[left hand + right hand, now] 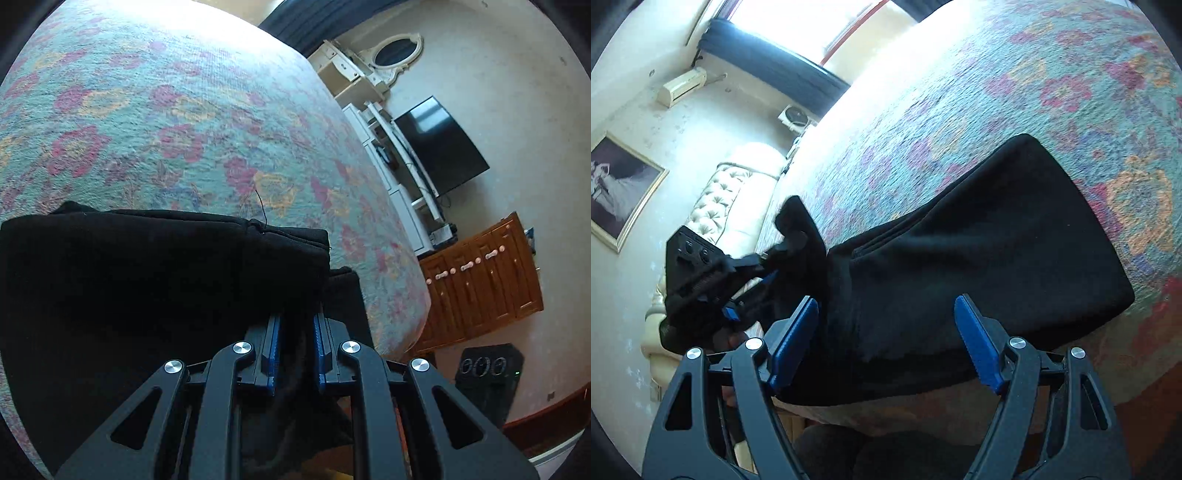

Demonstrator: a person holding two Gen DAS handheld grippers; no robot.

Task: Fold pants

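Left wrist view: your left gripper [295, 332] is clenched on a bunch of black cloth, and the blue pads [274, 347] have only a narrow strip of fabric between them.
Pants: the black pants [155, 280] lie folded in layers on the floral bedspread [177, 122], near its edge; a loose thread sticks up from the top seam.
Pinched part: the cloth in your left gripper runs up from the folded stack and hangs down between the gripper's arms.
Right wrist view: your right gripper [886, 347] is released, jaws standing wide, one blue pad on each side of the near end of the pants [990, 251]; neither pad presses on the cloth.
Left gripper from the right: you can see your left gripper [783, 251] at the left end of the pants, holding a raised flap of black fabric just above the bedspread [1015, 92].
Lie of the pants: they stretch from that raised flap toward the right, broad and flat across the bed, with the near edge draped over the bed's side.
Room: a dark television [439, 147] and a wooden cabinet [484, 280] stand against the wall; a tufted cream headboard [724, 199] and a framed picture [620, 188] show on the other side.
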